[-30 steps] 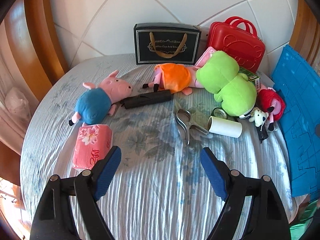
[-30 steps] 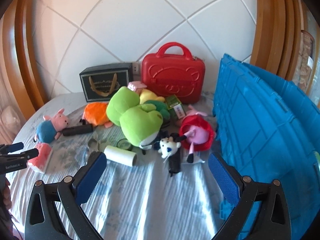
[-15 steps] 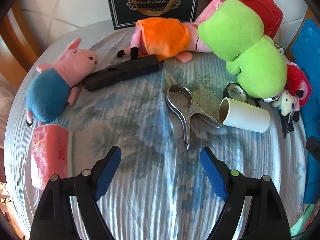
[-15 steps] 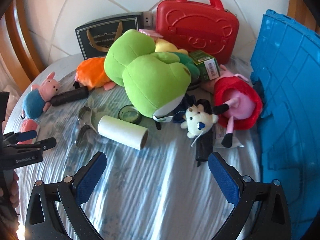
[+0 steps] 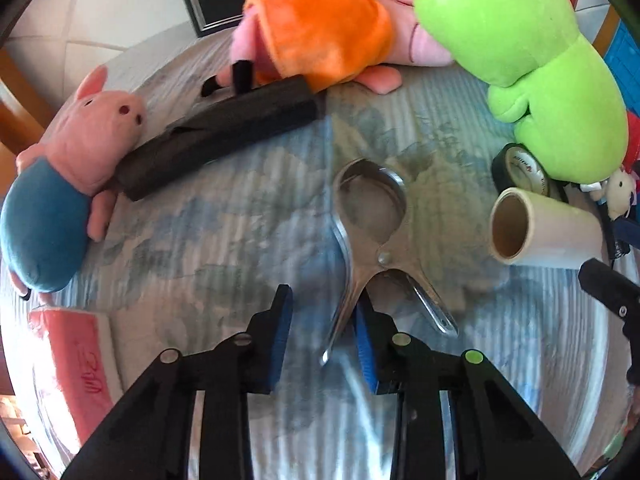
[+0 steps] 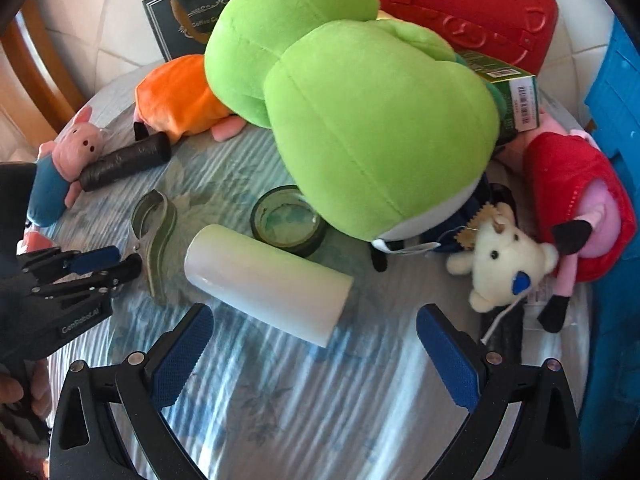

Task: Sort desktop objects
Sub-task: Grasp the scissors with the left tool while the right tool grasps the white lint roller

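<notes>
- Left gripper (image 5: 323, 334): jaws narrowed around one handle of the metal clamp tool (image 5: 374, 236), which lies flat on the floral tablecloth (image 5: 240, 240); whether both pads press the handle cannot be told.
- "GenRoboLAI" or similar is printed on the left gripper's body in the right wrist view; the last letters are unclear.
- Right gripper (image 6: 316, 356): jaws spread wide, holding nothing, just short of the white roll (image 6: 266, 278) lying on its side.
- Black tape roll (image 6: 286, 220) sits just behind the white roll, partly under the green plush toy (image 6: 360, 120).
- Black rolled bundle (image 5: 218, 136) lies between the blue-shirted pig plush (image 5: 60, 184) and the orange-dressed pig plush (image 5: 320, 28).
- Pink tissue pack (image 5: 76, 364) at near left; its red script is unreadable.
- Black gift bag (image 6: 184, 20) at the rear reads "Coffee C…", the rest hidden.
- Green carton (image 6: 516, 96) carries a barcode label.
- Red-dressed pig plush (image 6: 576, 200), white bear plush (image 6: 504, 260), red case (image 6: 472, 4) and blue crate (image 6: 616, 92) stand at right.
</notes>
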A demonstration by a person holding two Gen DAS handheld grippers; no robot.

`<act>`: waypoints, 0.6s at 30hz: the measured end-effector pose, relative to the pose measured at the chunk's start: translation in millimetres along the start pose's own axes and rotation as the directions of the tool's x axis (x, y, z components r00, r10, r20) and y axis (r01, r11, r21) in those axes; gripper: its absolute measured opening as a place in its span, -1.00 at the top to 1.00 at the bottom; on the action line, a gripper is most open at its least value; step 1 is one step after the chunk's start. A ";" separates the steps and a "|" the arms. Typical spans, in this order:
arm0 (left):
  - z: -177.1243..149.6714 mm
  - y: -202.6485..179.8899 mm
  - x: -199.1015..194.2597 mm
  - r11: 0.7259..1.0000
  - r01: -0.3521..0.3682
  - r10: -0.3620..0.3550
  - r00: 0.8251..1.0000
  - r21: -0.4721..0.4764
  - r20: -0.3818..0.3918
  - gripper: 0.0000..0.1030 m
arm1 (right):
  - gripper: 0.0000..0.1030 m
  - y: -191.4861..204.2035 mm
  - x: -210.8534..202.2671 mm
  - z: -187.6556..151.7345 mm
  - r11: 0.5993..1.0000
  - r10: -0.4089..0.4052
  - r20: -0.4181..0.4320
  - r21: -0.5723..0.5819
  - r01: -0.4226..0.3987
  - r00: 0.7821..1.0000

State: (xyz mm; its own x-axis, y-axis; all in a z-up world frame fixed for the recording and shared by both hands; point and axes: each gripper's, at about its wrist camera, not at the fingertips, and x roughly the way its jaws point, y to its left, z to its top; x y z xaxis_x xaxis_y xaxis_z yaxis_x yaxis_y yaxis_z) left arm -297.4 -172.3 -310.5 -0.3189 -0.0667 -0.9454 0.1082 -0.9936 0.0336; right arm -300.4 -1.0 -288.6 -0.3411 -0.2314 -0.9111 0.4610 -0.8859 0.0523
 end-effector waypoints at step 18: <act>28.0 -26.7 -18.2 0.997 0.014 -0.017 0.999 0.077 0.042 -0.55 | -1.00 -1.2 -6.1 -7.5 1.000 -0.009 -0.005 0.020 0.009 1.000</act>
State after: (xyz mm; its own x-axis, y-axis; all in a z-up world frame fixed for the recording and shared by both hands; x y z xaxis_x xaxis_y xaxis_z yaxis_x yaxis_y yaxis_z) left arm -320.9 -147.1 -285.2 -0.3597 -0.0532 -0.9315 0.0305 -0.9985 0.0453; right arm -292.8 4.5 -286.2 -0.3407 -0.2213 -0.9137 0.4412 -0.8959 0.0524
